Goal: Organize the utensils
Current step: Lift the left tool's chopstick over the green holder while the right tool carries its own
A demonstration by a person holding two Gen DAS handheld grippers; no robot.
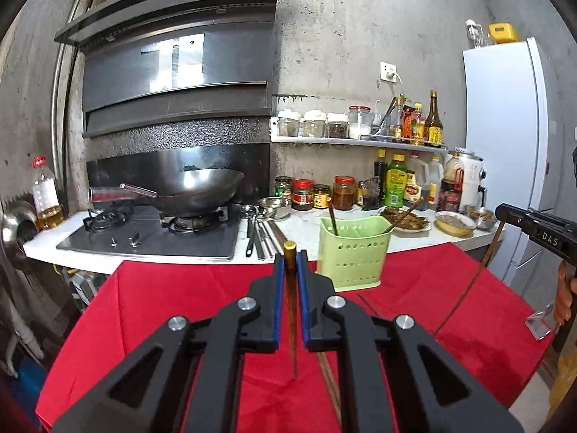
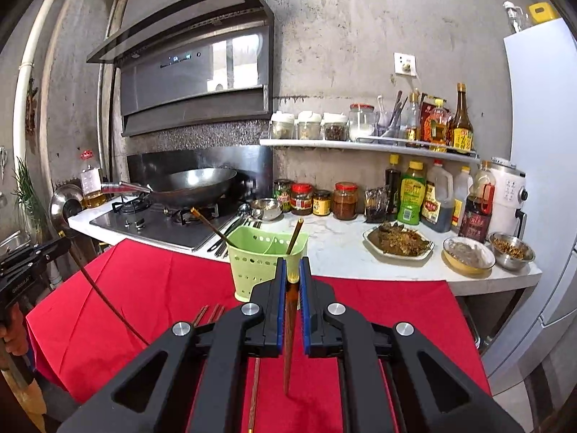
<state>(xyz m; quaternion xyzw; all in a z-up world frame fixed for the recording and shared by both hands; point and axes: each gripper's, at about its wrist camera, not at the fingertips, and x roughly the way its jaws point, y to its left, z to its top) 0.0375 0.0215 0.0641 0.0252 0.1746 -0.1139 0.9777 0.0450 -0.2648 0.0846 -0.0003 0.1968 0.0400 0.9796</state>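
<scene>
Chopsticks are being gathered from a red cloth-covered table [image 1: 162,296] into a pale green perforated plastic utensil holder [image 1: 351,252] standing at the table's far edge, just before the white counter. Going left to right, the left gripper [image 1: 290,274] is clenching a slim dark wooden chopstick with a brass-coloured cap [image 1: 291,310] near its capped end, the thin tip hanging down above the cloth; the right gripper [image 2: 293,281] is gripping a second dark wooden chopstick with a gold cap [image 2: 290,324] in the same way, close to the cap. Each stick looks light, rigid and smooth, so it is likely to swivel in the pads if held at one narrow spot; taking it near the thicker capped end, as here, seems the steadier hold. Two chopsticks are already standing in the holder, leaning apart. More brown chopsticks [image 2: 211,312] are lying flat on the cloth near the grippers, and the soft fabric may be making them awkward to pinch. Behind, a grey gas hob carrying a steel wok [image 1: 202,189] is sitting at the left, metal spoons and utensils [image 1: 258,232] are lying on the counter, jars and sauce bottles are crowding the wall shelf and worktop, dishes of food are resting further right, and a white refrigerator [image 1: 505,144] is closing the right side against bare concrete walls.
</scene>
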